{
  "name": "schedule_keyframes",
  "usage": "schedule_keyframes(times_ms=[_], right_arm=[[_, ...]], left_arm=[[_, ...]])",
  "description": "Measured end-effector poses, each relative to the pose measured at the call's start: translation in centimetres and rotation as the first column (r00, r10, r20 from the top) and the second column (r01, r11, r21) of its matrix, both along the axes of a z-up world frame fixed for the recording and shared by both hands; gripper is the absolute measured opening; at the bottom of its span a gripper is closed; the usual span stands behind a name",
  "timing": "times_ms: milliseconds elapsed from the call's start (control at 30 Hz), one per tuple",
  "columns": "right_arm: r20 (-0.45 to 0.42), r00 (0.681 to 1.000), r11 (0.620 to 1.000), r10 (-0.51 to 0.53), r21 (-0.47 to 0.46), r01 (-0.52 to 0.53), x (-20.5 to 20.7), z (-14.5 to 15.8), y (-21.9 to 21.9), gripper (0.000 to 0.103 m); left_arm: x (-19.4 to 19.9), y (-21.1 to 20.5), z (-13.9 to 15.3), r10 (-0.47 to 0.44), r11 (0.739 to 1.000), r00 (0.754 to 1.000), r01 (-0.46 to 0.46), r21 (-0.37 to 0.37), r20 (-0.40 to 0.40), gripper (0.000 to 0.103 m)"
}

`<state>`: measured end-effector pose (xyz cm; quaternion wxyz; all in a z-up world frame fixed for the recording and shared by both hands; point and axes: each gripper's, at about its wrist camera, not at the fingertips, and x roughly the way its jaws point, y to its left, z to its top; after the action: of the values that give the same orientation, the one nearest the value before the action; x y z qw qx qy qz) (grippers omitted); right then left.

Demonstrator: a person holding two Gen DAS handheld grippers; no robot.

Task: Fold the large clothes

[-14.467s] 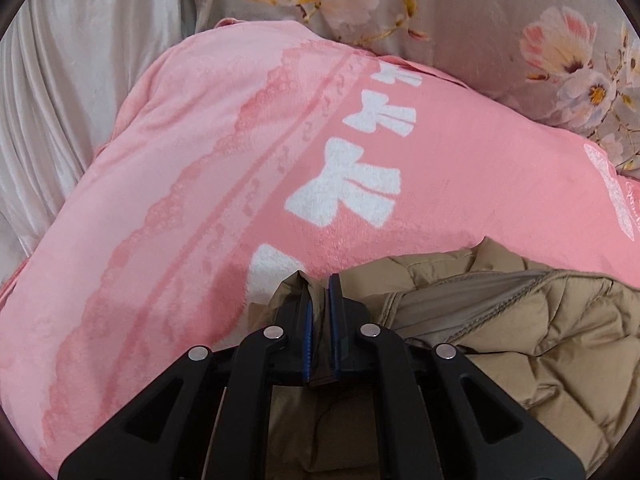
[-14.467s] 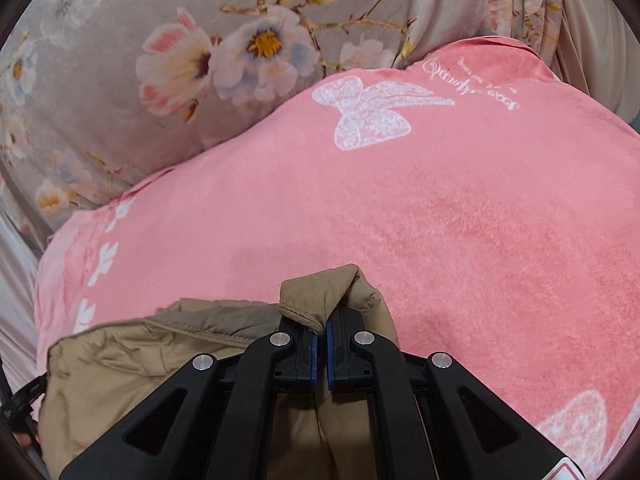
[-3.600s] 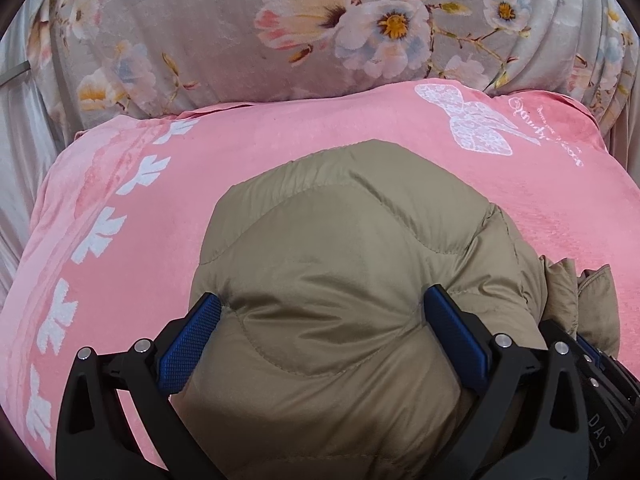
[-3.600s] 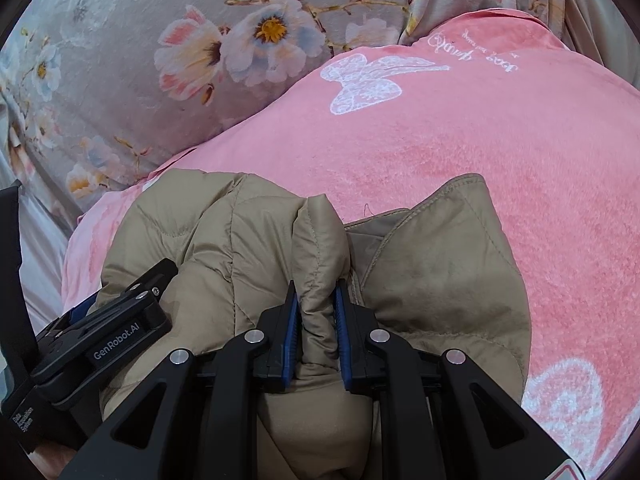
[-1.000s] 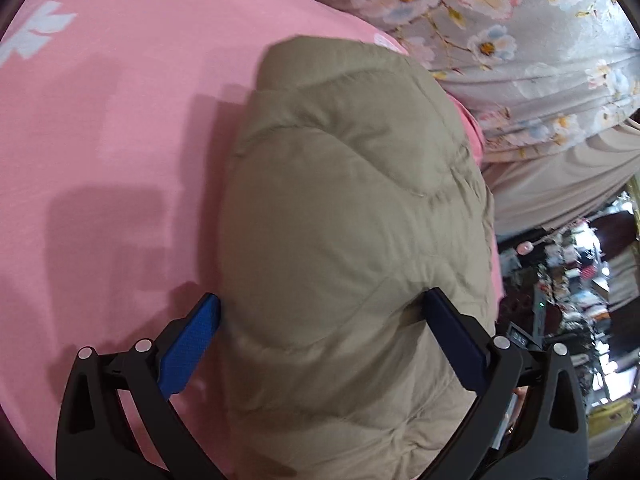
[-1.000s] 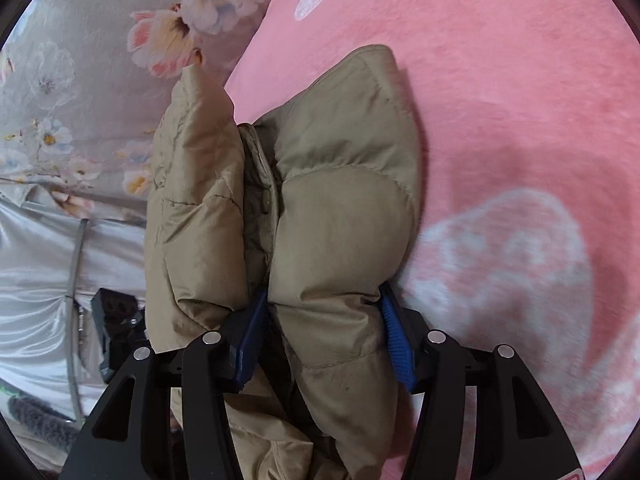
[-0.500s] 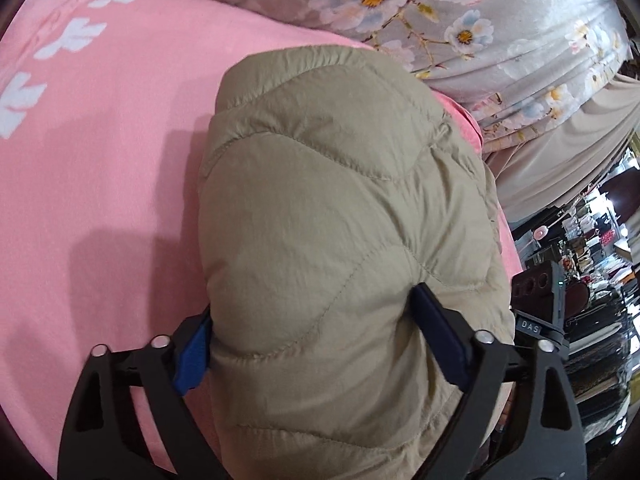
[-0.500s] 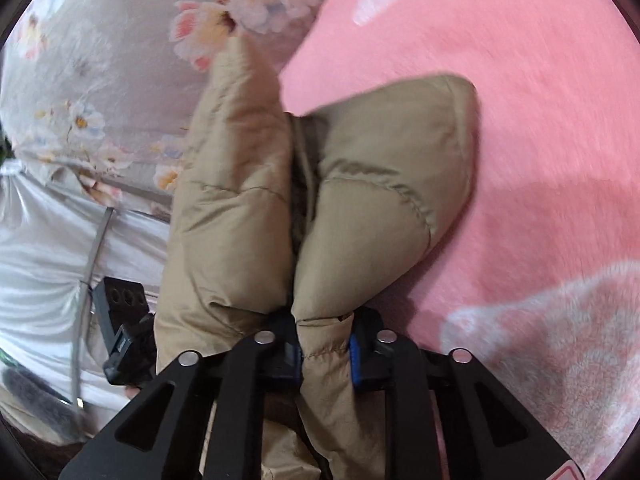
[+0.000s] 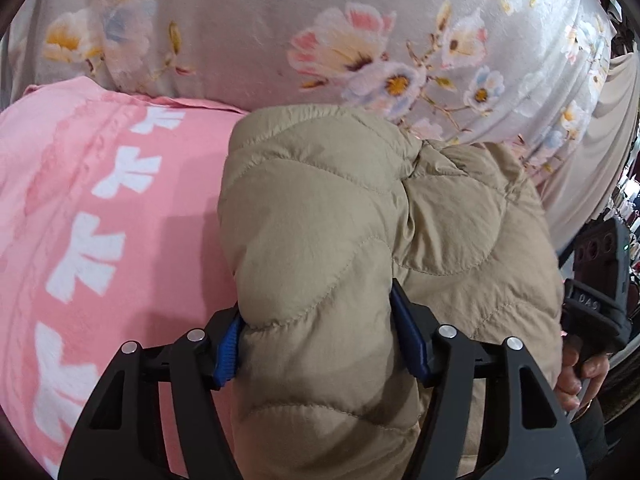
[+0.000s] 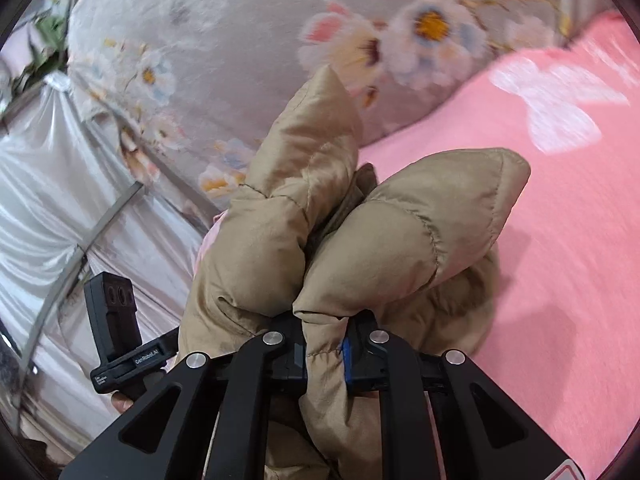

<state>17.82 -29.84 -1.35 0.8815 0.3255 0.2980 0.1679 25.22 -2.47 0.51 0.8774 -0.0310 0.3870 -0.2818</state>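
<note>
Left gripper (image 9: 316, 336): jaws just narrowed, pads pressing a thick roll of the tan quilted down jacket (image 9: 360, 240). Right gripper (image 10: 324, 356): jaws nearly together, pinching a thinner fold of it. Jacket is bundled above the pink blanket (image 9: 100, 200). Beyond: floral bedding (image 9: 280, 28).
</note>
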Motion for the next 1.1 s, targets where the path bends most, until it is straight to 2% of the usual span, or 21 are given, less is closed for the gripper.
schedule_keyframes(times_ms=[133,200,300,333,367,433,467,500,533,600,667,733,800,967,1100], right_arm=[[-0.045,0.999,1.000,0.013,-0.026,-0.014,4.3,-0.5,2.3,0.012],[-0.119,0.993,1.000,-0.022,-0.018,0.020,4.7,-1.6,2.5,0.014],[-0.266,0.961,0.997,-0.079,-0.027,0.075,3.0,-4.5,2.4,0.026],[-0.319,0.944,0.997,-0.082,-0.016,0.081,2.1,-5.9,2.2,0.036],[-0.347,0.935,0.997,-0.071,0.015,0.081,1.6,-6.8,2.0,0.042],[-0.393,0.919,0.988,-0.016,0.133,0.074,1.0,-9.0,1.5,0.056],[-0.408,0.912,0.974,0.043,0.220,0.052,1.4,-10.2,1.5,0.056],[-0.400,0.913,0.958,0.082,0.283,0.037,1.8,-11.0,1.5,0.055],[-0.389,0.916,0.957,0.095,0.288,0.023,2.2,-11.0,1.7,0.055],[-0.367,0.915,0.938,0.166,0.345,-0.032,3.5,-11.4,2.3,0.043],[-0.333,0.917,0.899,0.218,0.435,-0.056,4.8,-12.2,2.7,0.024],[-0.289,0.930,0.888,0.227,0.453,-0.076,5.6,-11.9,3.0,0.016],[-0.238,0.946,0.906,0.222,0.410,-0.109,6.6,-10.1,3.5,0.013],[-0.096,0.977,0.965,0.189,0.202,-0.167,10.4,-3.8,6.0,0.012],[0.006,0.982,0.978,0.190,0.086,-0.189,13.5,-0.6,7.7,0.012]], left_arm=[[2.9,1.8,-0.7,0.038,0.999,0.999,-0.039,0.018,0.024,0.060],[4.5,3.9,-1.9,0.066,0.998,0.997,-0.066,-0.006,-0.027,0.060],[4.8,6.4,-3.5,0.042,0.997,0.995,-0.047,-0.061,-0.093,0.062],[4.7,7.1,-3.9,0.023,0.997,0.995,-0.029,-0.066,-0.102,0.064],[4.4,7.4,-4.1,0.016,0.997,0.995,-0.023,-0.067,-0.098,0.065],[4.0,7.9,-4.4,0.003,0.998,0.996,-0.009,-0.061,-0.090,0.069],[4.0,7.9,-4.5,0.001,0.998,0.996,-0.006,-0.062,-0.090,0.070],[4.0,7.9,-4.6,-0.002,0.998,0.996,-0.004,-0.067,-0.092,0.070],[4.0,7.9,-4.8,-0.002,0.997,0.995,-0.005,-0.073,-0.096,0.071],[4.2,8.1,-5.2,0.006,0.996,0.995,-0.015,-0.085,-0.104,0.073],[4.4,8.4,-5.5,0.020,0.993,0.994,-0.032,-0.110,-0.112,0.073],[4.4,8.7,-5.4,0.042,0.991,0.993,-0.055,-0.123,-0.108,0.073],[4.6,9.3,-5.1,0.068,0.987,0.993,-0.081,-0.138,-0.096,0.070],[5.8,10.5,-3.3,0.134,0.980,0.991,-0.131,-0.151,0.008,0.063],[7.8,11.2,-1.7,0.160,0.977,0.983,-0.145,-0.157,0.087,0.062]])
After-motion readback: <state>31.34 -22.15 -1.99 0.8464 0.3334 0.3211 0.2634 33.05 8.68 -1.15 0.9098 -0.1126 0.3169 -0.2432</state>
